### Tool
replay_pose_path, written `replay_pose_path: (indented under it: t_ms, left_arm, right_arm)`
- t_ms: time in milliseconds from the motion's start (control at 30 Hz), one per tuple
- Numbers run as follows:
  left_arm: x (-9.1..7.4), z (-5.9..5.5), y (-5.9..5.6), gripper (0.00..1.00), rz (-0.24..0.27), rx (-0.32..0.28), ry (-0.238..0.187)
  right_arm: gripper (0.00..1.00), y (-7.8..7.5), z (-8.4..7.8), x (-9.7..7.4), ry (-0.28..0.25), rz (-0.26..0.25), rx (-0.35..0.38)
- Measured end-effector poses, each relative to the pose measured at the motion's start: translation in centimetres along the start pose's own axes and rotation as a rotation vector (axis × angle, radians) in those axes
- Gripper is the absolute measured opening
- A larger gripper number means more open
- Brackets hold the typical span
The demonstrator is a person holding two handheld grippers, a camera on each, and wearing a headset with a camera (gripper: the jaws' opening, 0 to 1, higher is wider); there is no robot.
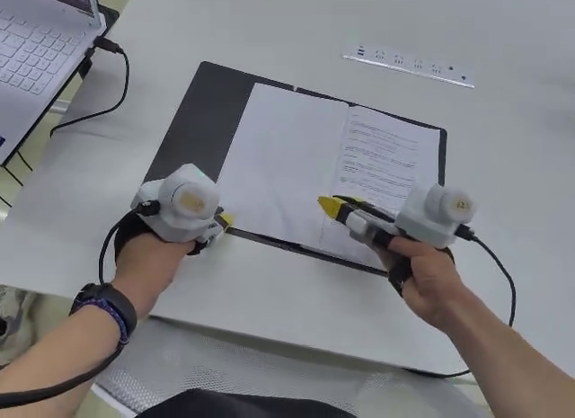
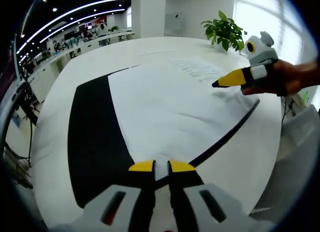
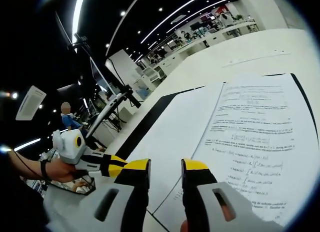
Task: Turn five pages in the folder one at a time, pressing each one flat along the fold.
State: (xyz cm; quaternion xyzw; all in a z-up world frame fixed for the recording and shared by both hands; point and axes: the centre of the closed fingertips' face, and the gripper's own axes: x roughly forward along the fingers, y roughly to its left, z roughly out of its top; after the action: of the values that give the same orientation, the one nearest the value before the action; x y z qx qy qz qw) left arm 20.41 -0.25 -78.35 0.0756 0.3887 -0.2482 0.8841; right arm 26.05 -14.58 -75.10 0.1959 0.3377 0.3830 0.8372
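Folder [image 1: 193, 112] lies open at the centre of the head view on the white surface [image 1: 503, 148], black cover showing along its left side. The left leaf is a blank page [image 1: 278, 157]; the right leaf is a printed page [image 1: 391, 162] with lines of small text.

Left tongs [image 1: 220, 222]: in my left hand [image 1: 148, 261], at the lower left of the folder, tips at the bottom edge of the blank page. In the left gripper view the two yellow tips stand nearly together, with only a thin slit between them. I cannot tell whether they touch the paper.

Right tongs [image 1: 328, 205]: in my right hand [image 1: 427, 274], just right of centre, yellow tips pointing toward the frame's left and sitting over the fold near the bottom edge of the pages. In the right gripper view the jaws stand clearly apart, with the fold line running up between them and nothing gripped.

Upper left of the head view: a laptop [image 1: 36, 40] with a black cable [image 1: 108, 94] plugged in. Upper right: a white power strip [image 1: 409, 66] lying flat. A potted plant [image 2: 225, 30] shows at the top right of the left gripper view.
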Motion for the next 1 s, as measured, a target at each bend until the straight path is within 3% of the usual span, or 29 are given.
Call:
replay_pose_path:
  t_ms: [200, 333, 500, 733, 1000]
  left_arm:
    - [0.2, -0.1, 0.1, 0.09, -0.012, -0.034, -0.001]
    - [0.3, -0.1, 0.2, 0.08, -0.016, -0.022, 0.002]
    - [0.3, 0.0, 0.3, 0.07, -0.031, -0.036, 0.002]
    - [0.5, 0.0, 0.4, 0.05, -0.034, -0.038, 0.002]
    - [0.7, -0.1, 0.5, 0.04, -0.036, -0.033, 0.002]
  right_arm:
    - [0.18, -1.4, 1.3, 1.3, -0.012, -0.002, 0.011]
    - [0.18, -2.3, 1.6, 2.2, 0.002, -0.007, -0.003]
    - [0.12, -1.6, 1.5, 2.8, 0.023, -0.005, -0.032]
    - [0.0, -2.3, 1.8, 3.0, 0.025, -0.035, -0.06]
    - [0.0, -2.3, 2.1, 3.2, 0.019, -0.014, -0.045]
